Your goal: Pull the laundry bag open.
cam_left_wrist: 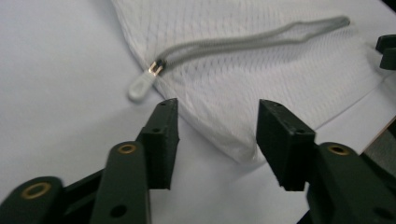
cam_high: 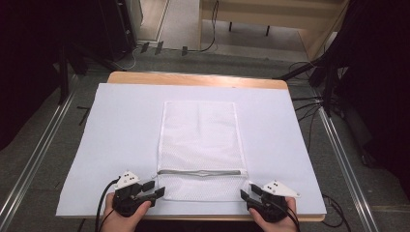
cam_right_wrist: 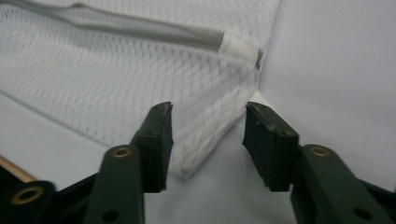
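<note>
The white mesh bag (cam_high: 200, 150) lies flat in the middle of a pale sheet (cam_high: 121, 145) that covers the wooden table (cam_high: 193, 79), its grey zipper (cam_high: 200, 172) running across near the person's edge. In the high view the left gripper (cam_high: 153, 190) sits just beside the bag's near left corner and the right gripper (cam_high: 246, 192) just beside its near right corner, each held in a hand at the table's near edge. No brand, label or writing can be read on the bag or the sheet.

In the left gripper view, the left gripper (cam_left_wrist: 217, 135) has its jaws spread apart, holding nothing, with the corner of the mesh bag (cam_left_wrist: 261, 88) between and just beyond them. The zipper (cam_left_wrist: 252, 42) ends at a white pull tab (cam_left_wrist: 140, 87) resting on the sheet (cam_left_wrist: 56, 70).

In the right gripper view, the right gripper (cam_right_wrist: 208, 140) also stands with jaws apart and empty, the other bag (cam_right_wrist: 116, 84) corner lying between them. The zipper (cam_right_wrist: 140, 30) stops at a white ribbed end (cam_right_wrist: 238, 46).
</note>
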Demonstrator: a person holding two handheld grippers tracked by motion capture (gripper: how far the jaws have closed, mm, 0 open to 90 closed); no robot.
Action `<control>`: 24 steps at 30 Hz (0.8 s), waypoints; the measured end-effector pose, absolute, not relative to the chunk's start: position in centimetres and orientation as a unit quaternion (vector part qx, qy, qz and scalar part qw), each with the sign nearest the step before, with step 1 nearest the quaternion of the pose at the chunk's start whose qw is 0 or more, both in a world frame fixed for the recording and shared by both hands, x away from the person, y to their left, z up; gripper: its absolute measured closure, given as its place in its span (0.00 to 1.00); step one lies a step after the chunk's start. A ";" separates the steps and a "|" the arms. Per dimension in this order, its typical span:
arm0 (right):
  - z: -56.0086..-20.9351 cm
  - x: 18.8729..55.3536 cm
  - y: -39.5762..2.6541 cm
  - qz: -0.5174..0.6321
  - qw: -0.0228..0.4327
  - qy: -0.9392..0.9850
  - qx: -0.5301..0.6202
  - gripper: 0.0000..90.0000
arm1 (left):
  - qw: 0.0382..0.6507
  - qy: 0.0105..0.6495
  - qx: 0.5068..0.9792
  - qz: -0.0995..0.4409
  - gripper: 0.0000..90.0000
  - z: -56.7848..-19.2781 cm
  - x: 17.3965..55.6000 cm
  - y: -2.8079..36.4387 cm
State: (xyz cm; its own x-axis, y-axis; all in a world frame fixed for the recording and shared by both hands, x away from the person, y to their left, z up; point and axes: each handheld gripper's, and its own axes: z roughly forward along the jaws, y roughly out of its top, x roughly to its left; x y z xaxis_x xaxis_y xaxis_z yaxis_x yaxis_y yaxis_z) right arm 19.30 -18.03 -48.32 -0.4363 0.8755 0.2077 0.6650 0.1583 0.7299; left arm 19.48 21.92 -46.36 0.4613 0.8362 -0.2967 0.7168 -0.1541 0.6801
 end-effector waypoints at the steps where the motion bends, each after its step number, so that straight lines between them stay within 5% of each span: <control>1: -48.5 19.1 -18.1 0.399 0.135 0.747 0.514 0.71 | 0.394 0.509 0.762 0.074 0.67 -46.4 19.5 21.9; 5: -48.5 19.1 -18.5 0.399 0.130 0.749 0.513 0.97 | 0.388 0.500 0.771 0.062 0.86 -46.8 19.8 21.9; 7: -48.5 19.1 -18.5 0.399 0.129 0.750 0.512 0.99 | 0.388 0.498 0.774 0.054 0.96 -46.8 19.8 22.0; 11: -48.5 19.0 -18.6 0.398 0.129 0.755 0.505 0.97 | 0.390 0.497 0.774 0.052 0.99 -46.8 19.8 22.0; 13: -48.3 19.1 -18.8 0.407 0.147 0.750 0.500 0.78 | 0.399 0.490 0.773 0.059 0.83 -46.8 19.9 22.2; 18: -47.5 19.7 -20.1 0.434 0.167 0.735 0.493 0.56 | 0.421 0.491 0.756 0.100 0.40 -46.3 20.0 23.3; 24: -46.9 21.1 -23.0 0.440 0.201 0.717 0.502 0.34 | 0.435 0.504 0.733 0.140 0.19 -46.0 21.0 25.8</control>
State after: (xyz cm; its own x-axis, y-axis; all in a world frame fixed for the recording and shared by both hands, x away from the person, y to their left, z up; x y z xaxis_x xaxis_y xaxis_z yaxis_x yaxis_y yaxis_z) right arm 21.09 -23.05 -46.95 -0.4162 0.8962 0.1534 0.5434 0.1099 0.8323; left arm 20.99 25.78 -46.02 0.4529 0.8607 -0.2327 0.6171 -0.1143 0.7786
